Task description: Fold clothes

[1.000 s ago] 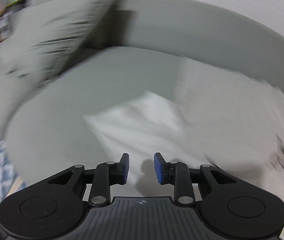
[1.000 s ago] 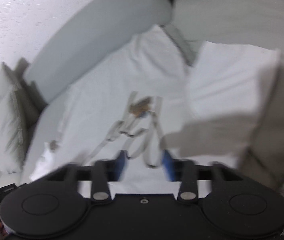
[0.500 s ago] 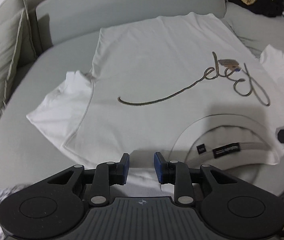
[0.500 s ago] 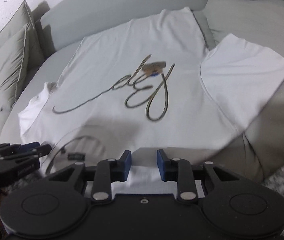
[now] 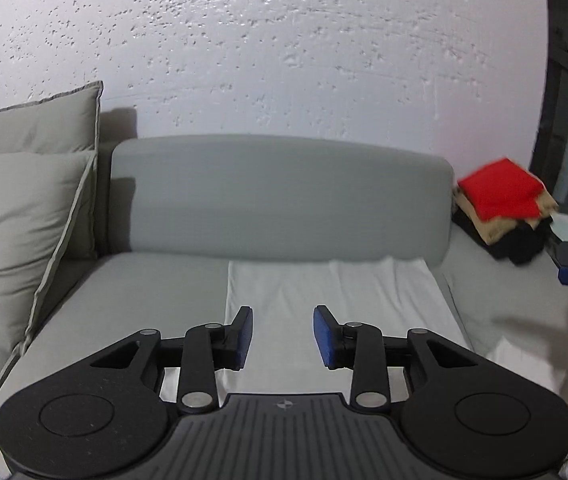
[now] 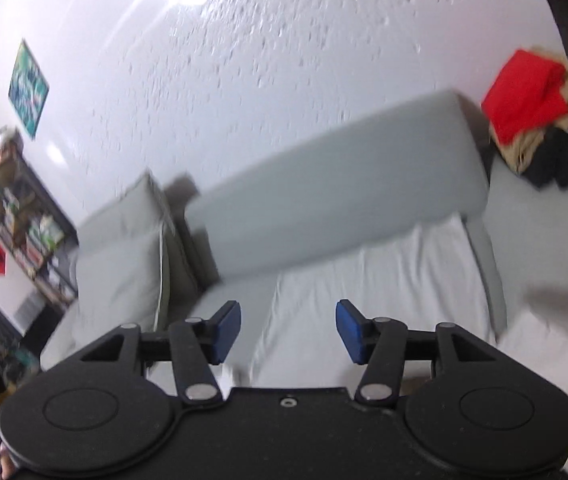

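**A:** Why are both hand-held grippers empty? The left one (image 5: pixel 283 336) and the right one (image 6: pixel 288 332) have just been opening, jaws spread, nothing between them.

**B:** Looks like they let go. The white shirt (image 5: pixel 336 300) lies flat on the sofa seat (image 5: pixel 156 280), probably for folding, with the folded pile (image 5: pixel 504 208) parked far right.

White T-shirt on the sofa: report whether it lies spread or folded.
Cannot tell fully. The white T-shirt lies flat on the grey sofa, one sleeve sticking out; its near half is hidden by the grippers.
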`<state>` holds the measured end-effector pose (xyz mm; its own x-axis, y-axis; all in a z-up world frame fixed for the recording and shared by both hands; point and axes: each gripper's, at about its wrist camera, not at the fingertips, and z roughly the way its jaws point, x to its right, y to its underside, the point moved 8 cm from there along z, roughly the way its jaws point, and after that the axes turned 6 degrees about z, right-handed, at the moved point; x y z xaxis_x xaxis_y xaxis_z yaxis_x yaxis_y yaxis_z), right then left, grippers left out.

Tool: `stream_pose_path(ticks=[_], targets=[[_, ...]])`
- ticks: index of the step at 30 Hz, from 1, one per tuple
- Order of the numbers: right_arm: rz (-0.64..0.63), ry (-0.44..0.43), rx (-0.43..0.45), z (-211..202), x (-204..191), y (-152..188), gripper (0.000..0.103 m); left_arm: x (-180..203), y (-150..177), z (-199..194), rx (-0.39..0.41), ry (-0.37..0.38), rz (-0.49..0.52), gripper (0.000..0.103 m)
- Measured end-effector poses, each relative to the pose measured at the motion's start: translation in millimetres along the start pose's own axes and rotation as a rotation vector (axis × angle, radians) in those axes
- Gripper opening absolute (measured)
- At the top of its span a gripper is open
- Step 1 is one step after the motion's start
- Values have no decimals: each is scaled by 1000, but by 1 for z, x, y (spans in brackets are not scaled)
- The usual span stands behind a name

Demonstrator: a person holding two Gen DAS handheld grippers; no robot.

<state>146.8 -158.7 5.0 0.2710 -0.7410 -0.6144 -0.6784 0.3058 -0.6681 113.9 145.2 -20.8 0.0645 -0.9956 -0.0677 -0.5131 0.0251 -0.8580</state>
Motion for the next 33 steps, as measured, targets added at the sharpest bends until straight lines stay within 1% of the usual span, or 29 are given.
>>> stream_pose_path(ticks=[1,3,4,6,8,10,12,13,14,17,18,19,20,21,23,24,25,26,27,28,30,32,33], targets=[[17,2,-2,12,8,-6,52,0,-3,13,0,0,0,33],[54,29,-14,43,33,-10,52,1,4,48,-47,10,-9,33],[72,43,-20,59,46,-12,52,2,12,68,-80,17,-15,33],[110,103,-48,93,82,-5,46,8,33,111,-140,18,0,31],[133,173,-81,126,121,8,23,12,54,148,-181,9,26,24],[135,241,-104,153,155,25,23,15,71,181,-209,1,28,22],[124,284,-118,177,176,37,23,20,80,210,-226,-15,31,22],[118,306,-125,188,187,43,23,25,83,224,-234,-7,47,22],[95,318,-137,199,192,49,23,30,87,238,-243,0,63,22],[-59,305,-198,227,183,67,23,31,100,270,-286,-15,108,23],[-110,300,-219,236,180,73,23,24,104,278,-299,-50,103,24],[-161,316,-222,241,179,76,17,9,107,281,-307,-112,84,24],[-211,368,-197,241,184,74,9,-5,110,284,-314,-174,64,24],[-232,426,-163,238,192,70,7,-22,113,285,-319,-238,31,24],[-165,559,-74,225,223,54,7,-55,116,284,-333,-348,-28,23],[-101,623,-43,218,244,46,7,-70,117,282,-337,-393,-57,25],[-32,666,-26,211,262,40,10,-81,117,280,-350,-417,-82,22],[47,673,-31,207,276,37,0,-90,116,278,-363,-440,-96,17],[101,671,-31,203,283,34,0,-98,115,276,-372,-459,-112,11],[113,654,-23,200,280,31,0,-101,111,272,-360,-445,-129,12],[127,612,-6,197,270,25,7,-90,96,271,-305,-374,-130,12],[107,531,20,203,246,20,8,-77,80,271,-251,-301,-125,12],[97,491,33,206,234,18,8,-60,72,275,-229,-256,-85,13]])
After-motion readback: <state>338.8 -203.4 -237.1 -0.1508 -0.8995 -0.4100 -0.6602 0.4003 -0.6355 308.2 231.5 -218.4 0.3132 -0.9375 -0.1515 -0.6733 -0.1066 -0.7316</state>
